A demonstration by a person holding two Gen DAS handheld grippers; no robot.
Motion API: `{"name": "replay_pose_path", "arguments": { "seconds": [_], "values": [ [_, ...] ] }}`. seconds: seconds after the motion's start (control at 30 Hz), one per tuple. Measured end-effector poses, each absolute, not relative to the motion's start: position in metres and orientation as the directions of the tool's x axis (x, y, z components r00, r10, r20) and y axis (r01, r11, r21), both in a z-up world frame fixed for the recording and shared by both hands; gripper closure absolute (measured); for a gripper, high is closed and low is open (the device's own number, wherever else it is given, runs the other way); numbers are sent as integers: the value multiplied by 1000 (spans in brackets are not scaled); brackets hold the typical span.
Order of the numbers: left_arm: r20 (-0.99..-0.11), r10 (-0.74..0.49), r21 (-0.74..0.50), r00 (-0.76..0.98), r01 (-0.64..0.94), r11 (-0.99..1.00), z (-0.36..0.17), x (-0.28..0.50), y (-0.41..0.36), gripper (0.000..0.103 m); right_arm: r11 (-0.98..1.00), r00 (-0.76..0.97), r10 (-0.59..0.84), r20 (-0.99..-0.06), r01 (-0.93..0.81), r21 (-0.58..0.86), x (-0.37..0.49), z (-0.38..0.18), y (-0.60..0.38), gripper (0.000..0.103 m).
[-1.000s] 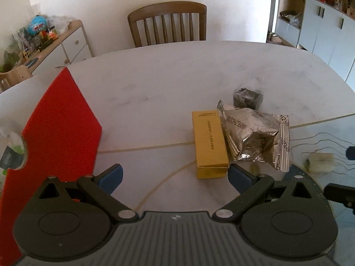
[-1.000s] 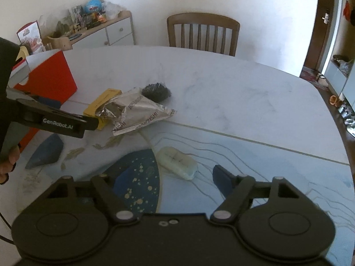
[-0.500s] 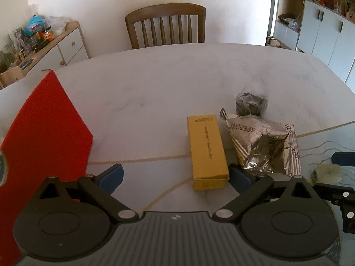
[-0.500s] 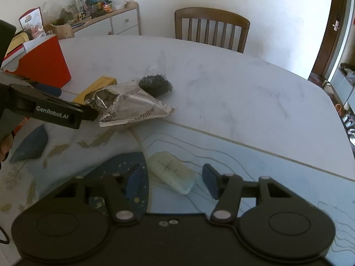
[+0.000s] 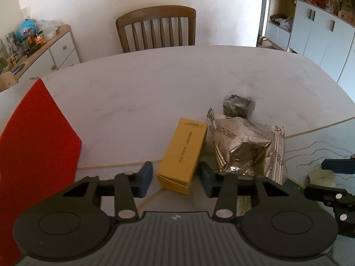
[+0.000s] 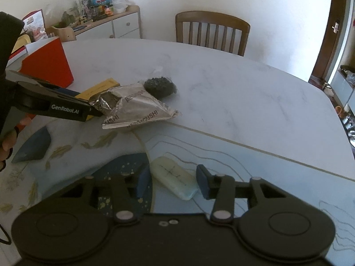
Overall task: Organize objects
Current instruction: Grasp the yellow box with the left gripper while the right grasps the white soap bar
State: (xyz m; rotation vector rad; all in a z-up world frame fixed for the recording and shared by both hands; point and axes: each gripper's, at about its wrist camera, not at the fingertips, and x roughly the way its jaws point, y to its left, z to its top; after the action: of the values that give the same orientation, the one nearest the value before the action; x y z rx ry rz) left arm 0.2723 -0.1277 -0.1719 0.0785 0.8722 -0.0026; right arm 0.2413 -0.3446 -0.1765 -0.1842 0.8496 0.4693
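A yellow box lies on the white table, its near end between the open fingers of my left gripper; small gaps show on both sides. A silver foil packet lies right of it, a small dark bag behind. In the right wrist view my right gripper is open around a pale soap-like bar on the patterned mat, with small gaps on both sides. The yellow box, foil packet and dark bag lie beyond, with the left gripper's arm in front of them.
A red box stands at the left of the table; it also shows in the right wrist view. A wooden chair stands at the far edge. A cluttered sideboard is at back left, cabinets at right.
My left gripper has moved forward around the near end of the yellow box and narrowed. My right gripper has moved forward around the pale bar and narrowed.
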Motion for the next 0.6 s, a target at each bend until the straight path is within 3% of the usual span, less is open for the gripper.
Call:
{"name": "replay_pose_path", "arguments": {
  "seconds": [0.27,0.6],
  "values": [
    [-749,26,74,663,45,996,-161,261,-129,74,906,569,311,-761,-419,56,226,-170,-347,59],
    [-722,-15,20,692,42,999,-135,226,-119,74,916,590,313,-744,-394,74,195,-145,-340,59]
  ]
}}
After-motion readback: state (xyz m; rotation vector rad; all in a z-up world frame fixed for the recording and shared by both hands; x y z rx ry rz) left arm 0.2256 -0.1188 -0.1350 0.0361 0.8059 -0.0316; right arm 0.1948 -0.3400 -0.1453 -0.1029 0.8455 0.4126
